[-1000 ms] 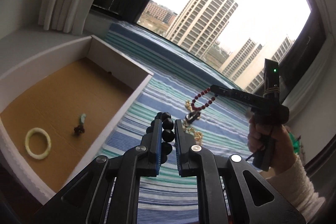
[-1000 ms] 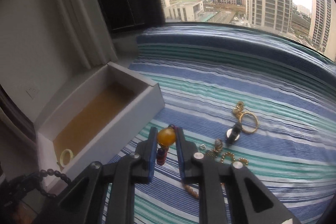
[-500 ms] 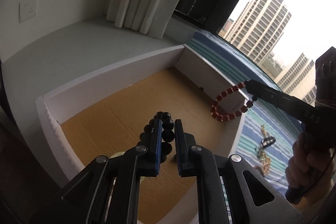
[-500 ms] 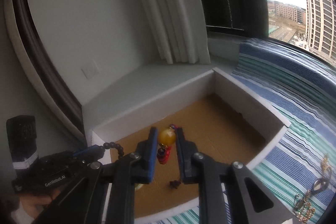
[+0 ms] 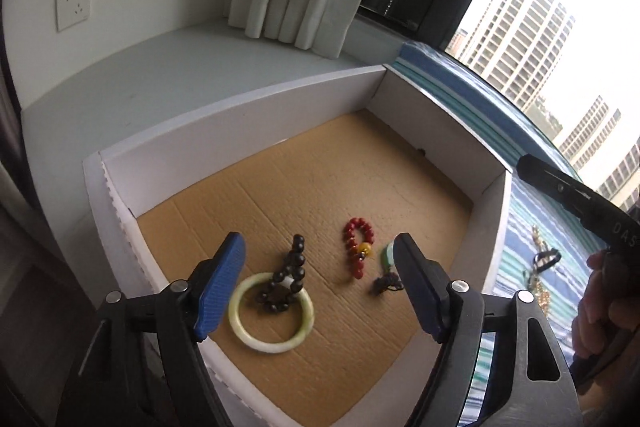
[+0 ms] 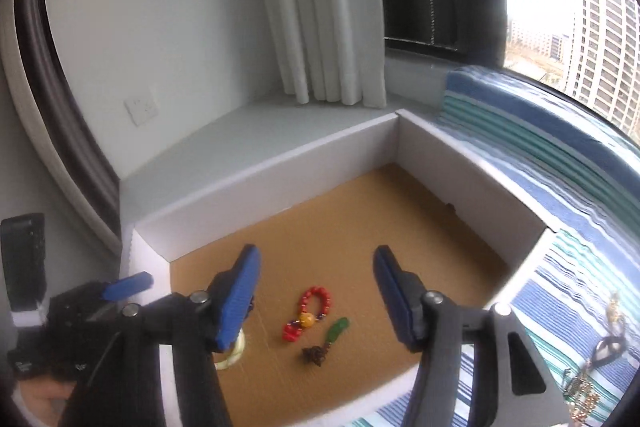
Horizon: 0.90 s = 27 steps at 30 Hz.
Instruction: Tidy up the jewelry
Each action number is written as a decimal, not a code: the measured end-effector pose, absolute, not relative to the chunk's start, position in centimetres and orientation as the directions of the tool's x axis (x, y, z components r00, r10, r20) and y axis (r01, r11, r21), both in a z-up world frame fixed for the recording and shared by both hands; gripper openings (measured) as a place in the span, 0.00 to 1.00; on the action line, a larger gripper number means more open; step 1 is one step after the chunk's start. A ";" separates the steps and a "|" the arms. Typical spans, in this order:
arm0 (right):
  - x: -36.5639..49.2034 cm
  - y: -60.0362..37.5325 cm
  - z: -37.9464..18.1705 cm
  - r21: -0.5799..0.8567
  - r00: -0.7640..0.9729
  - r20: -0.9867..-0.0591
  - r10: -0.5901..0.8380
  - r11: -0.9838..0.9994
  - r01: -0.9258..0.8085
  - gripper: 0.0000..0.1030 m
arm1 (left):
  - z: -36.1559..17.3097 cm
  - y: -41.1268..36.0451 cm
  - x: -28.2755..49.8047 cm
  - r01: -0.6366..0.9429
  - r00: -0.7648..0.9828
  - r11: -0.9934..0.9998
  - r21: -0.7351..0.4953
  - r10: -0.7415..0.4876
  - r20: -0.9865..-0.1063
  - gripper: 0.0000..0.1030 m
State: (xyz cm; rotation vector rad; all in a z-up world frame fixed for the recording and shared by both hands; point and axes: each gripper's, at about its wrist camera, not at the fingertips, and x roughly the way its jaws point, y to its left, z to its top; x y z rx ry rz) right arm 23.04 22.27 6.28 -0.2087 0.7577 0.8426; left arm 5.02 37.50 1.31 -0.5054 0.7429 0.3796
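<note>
Presently we hold both hand-held grippers over the box, each with jaws wide apart and gripping nothing: left hand-held gripper, right hand-held gripper. Contents on the cardboard floor:
- jade bangle, near the front wall;
- black bead bracelet, lying across the bangle's far rim and partly inside the ring;
- red bead bracelet with an amber bead, just right of the black one;
- green pendant on a dark knotted cord, beside the red bracelet.

Outside, on the striped cloth to the right, a cluster of gold pieces lies near the box.
</note>
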 end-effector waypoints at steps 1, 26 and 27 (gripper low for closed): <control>23.3 20.9 6.4 0.113 0.449 -0.671 0.590 0.680 -0.725 0.64 | 1.7 36.7 4.9 -0.483 0.687 0.823 -0.299 0.145 -0.712 0.77; 18.0 -26.6 -8.7 -0.171 0.654 -0.743 -0.145 0.985 0.024 0.74 | -7.5 7.1 13.2 -0.053 0.692 0.992 -0.118 -0.049 -0.720 0.94; 18.1 -27.2 -9.0 -0.163 0.648 -0.747 -0.150 0.986 0.040 0.74 | -7.9 6.8 13.6 -0.053 0.693 0.994 -0.100 -0.036 -0.720 0.94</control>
